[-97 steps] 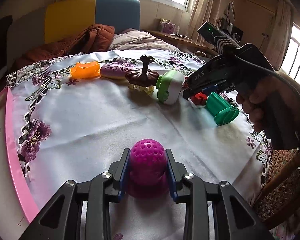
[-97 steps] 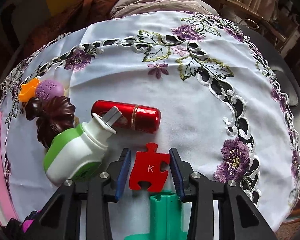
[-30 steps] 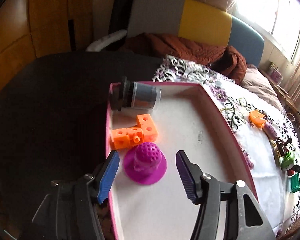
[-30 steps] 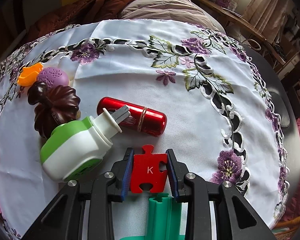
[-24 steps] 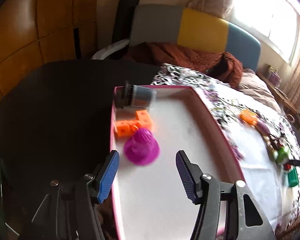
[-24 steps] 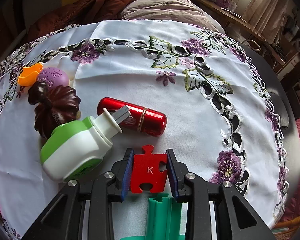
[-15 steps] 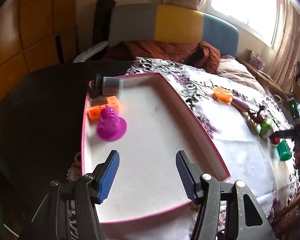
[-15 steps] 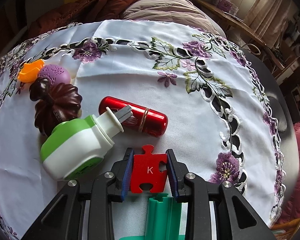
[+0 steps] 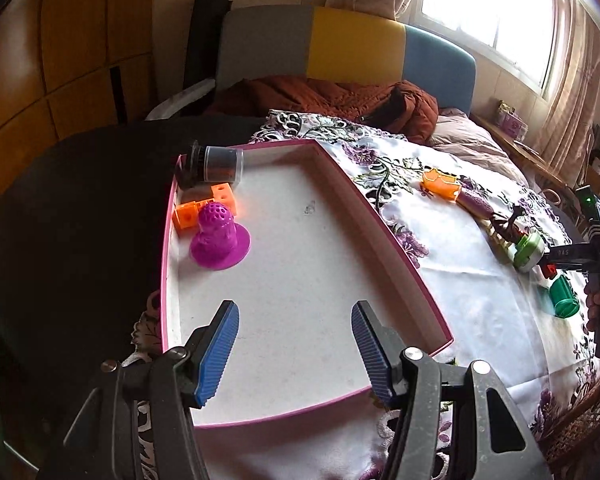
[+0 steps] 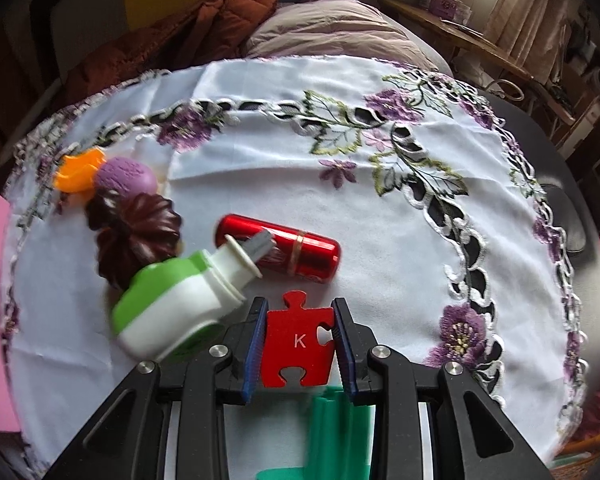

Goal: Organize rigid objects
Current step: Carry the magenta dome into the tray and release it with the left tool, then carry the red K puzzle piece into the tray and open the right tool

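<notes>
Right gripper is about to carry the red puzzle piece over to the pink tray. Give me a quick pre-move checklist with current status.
1. Right gripper shut on the puzzle piece: ok, pads press both its edges.
2. Left gripper empty, jaws open: ok.
3. Bare floor in the tray for a drop: ok.
4. Purple cone, orange blocks and dark jar sit at the far corner: ok.
5. Piece clear of the green-and-white bottle: cannot tell, it lies very close.
6. Left gripper out of the drop path: not ok, it hangs over the tray.

Left wrist overlooks pink tray [image 9: 396, 236]; right wrist nearer tablecloth [image 10: 380, 216] (shared).
</notes>
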`<state>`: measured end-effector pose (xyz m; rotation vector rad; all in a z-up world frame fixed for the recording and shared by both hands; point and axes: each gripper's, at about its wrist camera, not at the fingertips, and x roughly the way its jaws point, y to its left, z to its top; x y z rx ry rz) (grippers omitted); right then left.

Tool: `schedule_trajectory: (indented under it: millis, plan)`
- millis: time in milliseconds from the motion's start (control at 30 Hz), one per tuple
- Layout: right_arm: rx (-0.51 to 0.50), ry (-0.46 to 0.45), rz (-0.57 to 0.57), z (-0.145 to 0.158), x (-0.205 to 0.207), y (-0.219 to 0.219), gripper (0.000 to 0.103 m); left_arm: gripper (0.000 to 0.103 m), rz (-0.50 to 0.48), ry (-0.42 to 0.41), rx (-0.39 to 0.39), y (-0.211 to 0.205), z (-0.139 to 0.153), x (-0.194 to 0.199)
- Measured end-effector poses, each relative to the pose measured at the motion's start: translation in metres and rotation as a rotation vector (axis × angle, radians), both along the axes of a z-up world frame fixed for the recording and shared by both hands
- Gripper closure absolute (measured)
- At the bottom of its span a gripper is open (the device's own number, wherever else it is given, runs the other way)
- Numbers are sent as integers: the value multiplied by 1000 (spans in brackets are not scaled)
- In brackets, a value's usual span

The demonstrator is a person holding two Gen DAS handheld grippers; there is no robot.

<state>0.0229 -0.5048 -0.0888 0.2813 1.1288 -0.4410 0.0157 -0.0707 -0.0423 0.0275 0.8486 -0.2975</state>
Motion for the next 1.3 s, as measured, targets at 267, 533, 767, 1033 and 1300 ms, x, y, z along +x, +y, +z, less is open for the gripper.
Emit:
schedule_trajectory:
  millis: [267, 533, 767, 1033, 1300]
  plan:
    - [37, -75, -13, 11, -6, -1, 71, 43, 21, -10, -23, 8, 4, 0]
    - [-14, -96, 17, 17, -4, 7, 71, 43, 32, -8, -40, 15, 4, 0]
    - [-41, -253, 1, 45, -13, 7, 71, 43, 48, 2, -46, 19, 2, 2]
    - [-36, -265, 80, 51, -6, 29, 71, 43, 60, 7, -38, 23, 3, 3]
    - [29, -300, 264, 74, 12, 106, 71, 43, 100, 8, -61, 36, 3, 6]
